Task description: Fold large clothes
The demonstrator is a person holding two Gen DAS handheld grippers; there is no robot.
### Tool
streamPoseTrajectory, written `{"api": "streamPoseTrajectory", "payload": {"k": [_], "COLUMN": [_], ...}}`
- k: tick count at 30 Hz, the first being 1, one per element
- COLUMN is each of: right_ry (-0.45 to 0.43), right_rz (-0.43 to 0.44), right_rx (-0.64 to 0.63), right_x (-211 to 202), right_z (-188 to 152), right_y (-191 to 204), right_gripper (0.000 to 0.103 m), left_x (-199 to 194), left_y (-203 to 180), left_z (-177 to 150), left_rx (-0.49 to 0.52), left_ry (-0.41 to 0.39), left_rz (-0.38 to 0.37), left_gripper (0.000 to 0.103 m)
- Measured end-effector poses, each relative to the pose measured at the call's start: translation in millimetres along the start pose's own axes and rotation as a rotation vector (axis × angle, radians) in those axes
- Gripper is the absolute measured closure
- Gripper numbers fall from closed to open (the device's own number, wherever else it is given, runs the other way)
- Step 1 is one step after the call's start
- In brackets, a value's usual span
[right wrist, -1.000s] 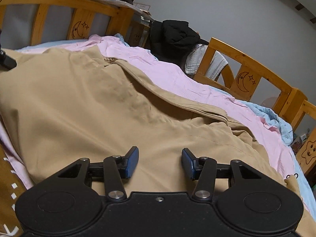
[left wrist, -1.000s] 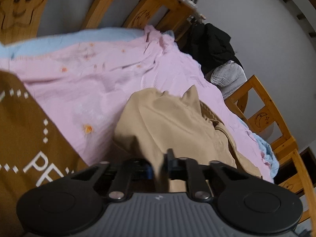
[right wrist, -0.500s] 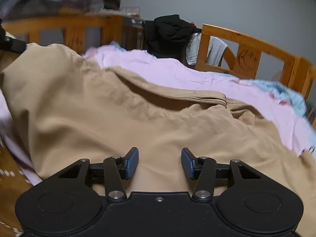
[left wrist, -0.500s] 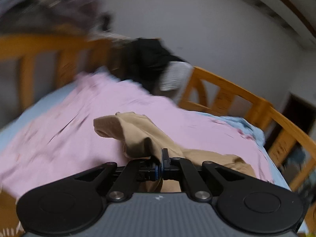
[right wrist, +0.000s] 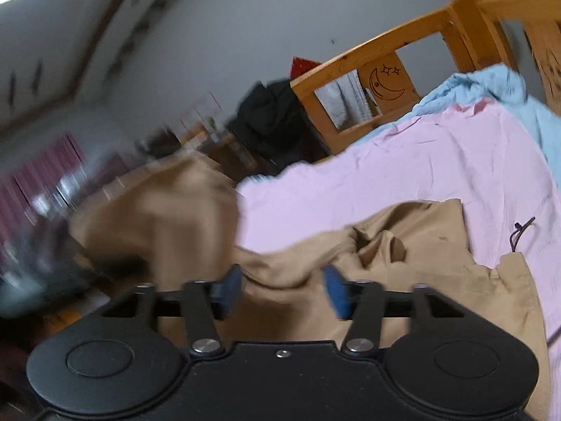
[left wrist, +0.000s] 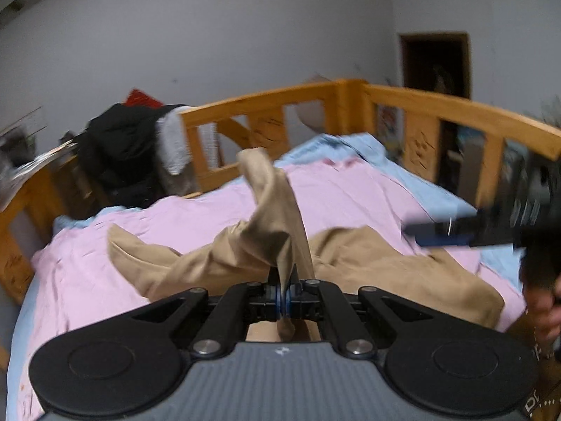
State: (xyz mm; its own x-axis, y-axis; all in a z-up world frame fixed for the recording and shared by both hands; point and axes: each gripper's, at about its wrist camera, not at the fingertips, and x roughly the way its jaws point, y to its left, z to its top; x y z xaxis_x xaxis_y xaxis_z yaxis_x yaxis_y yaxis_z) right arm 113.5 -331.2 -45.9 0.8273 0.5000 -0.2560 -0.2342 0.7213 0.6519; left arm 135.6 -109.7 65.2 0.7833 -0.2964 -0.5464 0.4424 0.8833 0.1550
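Two grippers: left gripper [left wrist: 283, 298] is clamped on a raised fold of the tan garment [left wrist: 403, 266]; right gripper [right wrist: 282, 289] is held apart, empty.
Garment: spread on the pink sheet [left wrist: 196, 224], near the wooden rail [left wrist: 280, 105].
Fold: best carried across low; lifted edge kept taut, then pinned by the right.
Risk: bunching.

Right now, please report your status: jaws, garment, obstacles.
Left gripper shut on tan garment, fabric lifted. Right gripper open above it. Garment on pink sheet. Nothing blocking.
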Motion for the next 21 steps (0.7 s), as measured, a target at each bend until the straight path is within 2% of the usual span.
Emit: {"api": "streamPoseTrajectory", "payload": {"k": [3, 7, 9, 13, 16, 18, 19, 21], "right_ry": [-0.017, -0.020, -0.010, 0.010, 0.067, 0.101, 0.110, 0.103], "right_rz": [0.105, 0.154, 0.127, 0.038, -0.081, -0.149, -0.175, -0.198], "right_rx": [0.219, 0.380, 0.436, 0.507, 0.506, 0.494, 0.481, 0.454], "right_x": [-12.3, -19.4, -23.9, -26.8, -22.0, -18.4, -17.1, -16.4], "right_z": [13.2, 27.5, 30.3, 30.0, 25.8, 21.5, 20.1, 17.4], "right_y": [-27.3, -58.3, -75.1, -105.6, -117.0, -120.9, -122.7, -122.2], "right_gripper": [0.029, 0.020, 0.014, 0.018, 0.040, 0.058, 0.062, 0.079], "left_x": [13.6, 28.6, 32.1, 37.5, 39.8, 37.8, 38.8, 36.1], "left_y": [-32.7, -72.8, -88.9, -119.7, -135.5, -144.1, -147.2, -154.2], "left_z": [0.2, -6.7, -13.1, -25.6, -34.4, -39.9, -41.2, -45.2], "left_rx": [0.083, 0.203, 0.244, 0.320, 0.343, 0.380, 0.405, 0.436], "left_ry": [0.027, 0.052, 0.060, 0.051, 0.049, 0.033, 0.020, -0.004], "left_rz": [-0.028, -0.075, -0.096, -0.127, -0.148, -0.148, -0.146, -0.147], "left_gripper": [0.103, 0.102, 0.103, 0.102, 0.102, 0.102, 0.102, 0.102]}}
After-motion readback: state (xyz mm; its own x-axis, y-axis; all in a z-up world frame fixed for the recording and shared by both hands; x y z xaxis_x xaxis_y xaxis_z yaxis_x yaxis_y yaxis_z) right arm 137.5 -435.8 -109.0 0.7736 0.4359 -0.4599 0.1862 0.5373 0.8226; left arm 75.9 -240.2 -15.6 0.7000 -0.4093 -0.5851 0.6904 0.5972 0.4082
